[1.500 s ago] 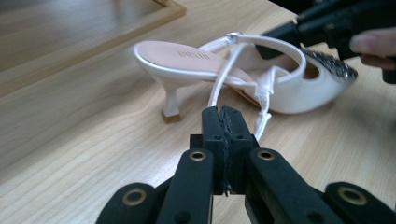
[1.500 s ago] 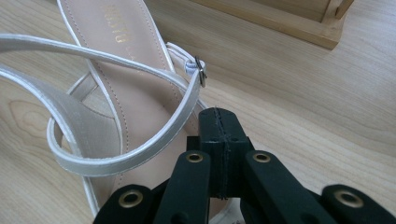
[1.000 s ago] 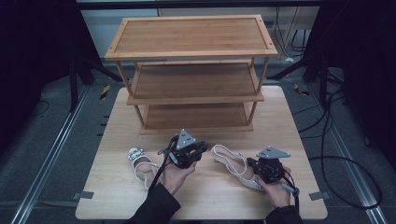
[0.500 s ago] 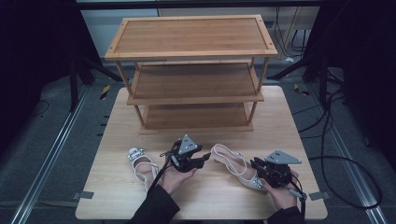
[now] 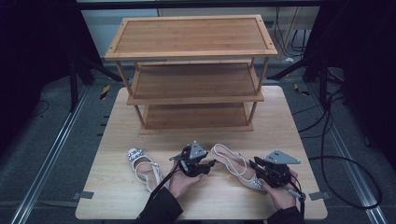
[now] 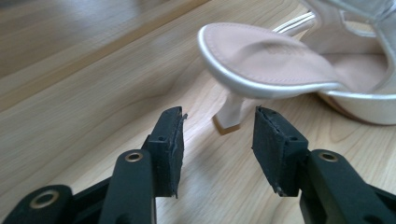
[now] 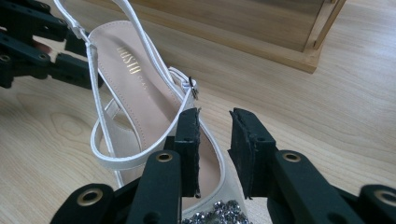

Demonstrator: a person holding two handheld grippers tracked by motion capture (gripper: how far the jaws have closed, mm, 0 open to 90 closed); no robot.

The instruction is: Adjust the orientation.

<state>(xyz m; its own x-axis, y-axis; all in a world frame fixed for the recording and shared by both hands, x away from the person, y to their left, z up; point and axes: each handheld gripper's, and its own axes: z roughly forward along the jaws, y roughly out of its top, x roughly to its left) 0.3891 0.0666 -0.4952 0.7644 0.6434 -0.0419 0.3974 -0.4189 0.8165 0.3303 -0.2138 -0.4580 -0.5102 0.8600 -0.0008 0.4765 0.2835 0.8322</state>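
On the table (image 5: 116, 140), in front of the shelf (image 5: 191, 84), the left gripper (image 6: 217, 133) is wide open, just short of the heel of the white shoe (image 5: 233, 164). At the shoe's sparkly toe, the right gripper (image 7: 214, 149) has a narrow gap, its jaws on both sides of the shoe's edge.

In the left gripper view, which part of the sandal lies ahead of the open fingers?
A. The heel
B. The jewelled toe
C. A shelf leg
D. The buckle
A: in the left gripper view the sandal's short block heel stands on the table just beyond the gap of the left gripper, untouched by its fingers.
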